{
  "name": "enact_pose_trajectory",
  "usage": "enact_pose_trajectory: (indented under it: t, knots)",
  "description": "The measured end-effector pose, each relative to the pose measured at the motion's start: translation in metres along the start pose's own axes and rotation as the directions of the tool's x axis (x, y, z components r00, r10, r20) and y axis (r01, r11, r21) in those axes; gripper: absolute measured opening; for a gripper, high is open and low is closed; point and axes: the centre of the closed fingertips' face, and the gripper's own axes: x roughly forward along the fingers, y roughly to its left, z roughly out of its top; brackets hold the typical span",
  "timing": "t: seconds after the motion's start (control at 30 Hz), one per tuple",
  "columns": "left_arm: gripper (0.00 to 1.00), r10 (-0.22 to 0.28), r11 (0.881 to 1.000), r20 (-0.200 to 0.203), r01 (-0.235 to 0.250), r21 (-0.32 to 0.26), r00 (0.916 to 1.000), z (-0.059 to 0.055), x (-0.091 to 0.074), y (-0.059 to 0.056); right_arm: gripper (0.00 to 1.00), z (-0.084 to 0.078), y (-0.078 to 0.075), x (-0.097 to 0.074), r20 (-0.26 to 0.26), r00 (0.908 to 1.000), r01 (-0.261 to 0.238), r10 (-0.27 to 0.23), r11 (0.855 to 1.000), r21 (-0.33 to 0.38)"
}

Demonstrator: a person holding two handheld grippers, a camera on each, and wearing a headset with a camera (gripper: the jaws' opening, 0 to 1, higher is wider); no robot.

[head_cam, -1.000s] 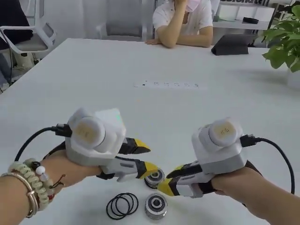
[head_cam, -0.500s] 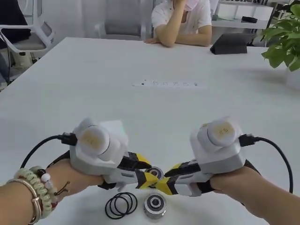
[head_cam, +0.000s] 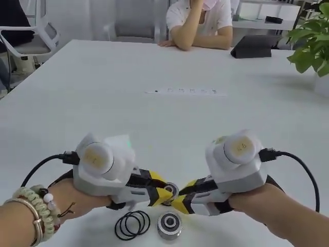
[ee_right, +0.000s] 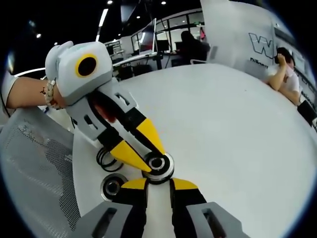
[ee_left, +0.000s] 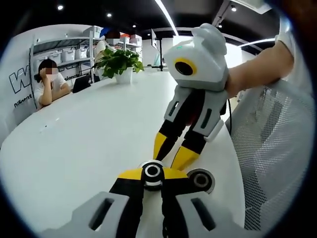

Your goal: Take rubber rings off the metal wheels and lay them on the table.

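A small metal wheel (head_cam: pixel 171 189) with a dark rubber rim hangs just above the white table (head_cam: pixel 154 128), and my left gripper (head_cam: pixel 165 191) is shut on it. In the left gripper view the wheel (ee_left: pixel 152 171) sits between my yellow tips. My right gripper (head_cam: pixel 180 199) faces it from the right, jaws a little apart, with its tips at the wheel's rim (ee_right: pixel 158 164). A second wheel (head_cam: pixel 169 225) lies on the table below. Several loose black rubber rings (head_cam: pixel 132 225) lie to its left.
A person (head_cam: pixel 198 25) sits at the table's far side. A dark case (head_cam: pixel 254 49) and a green plant (head_cam: pixel 311 41) stand at the back right. A flush socket strip (head_cam: pixel 185 92) crosses mid-table. An office chair (head_cam: pixel 31 43) stands at the far left.
My left gripper's jaws, open around the wheel a second ago, have shut on it. The right gripper's tips have come in against the wheel.
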Motion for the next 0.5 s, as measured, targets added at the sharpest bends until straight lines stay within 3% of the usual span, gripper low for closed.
enact_pose_trajectory:
  t: [0.2, 0.5]
  knots:
    - [0.07, -0.002, 1.000, 0.051, 0.002, -0.001, 0.9987, -0.0002, -0.0010, 0.0002, 0.12, -0.0002, -0.0001, -0.0008, -0.008, 1.0000, 0.003, -0.003, 0.999, -0.043]
    - [0.07, 0.001, 1.000, 0.063, -0.001, 0.001, 0.9980, 0.0008, -0.0006, 0.0006, 0.05, -0.0010, -0.0015, -0.0022, -0.013, 0.9999, 0.009, -0.010, 0.997, -0.077]
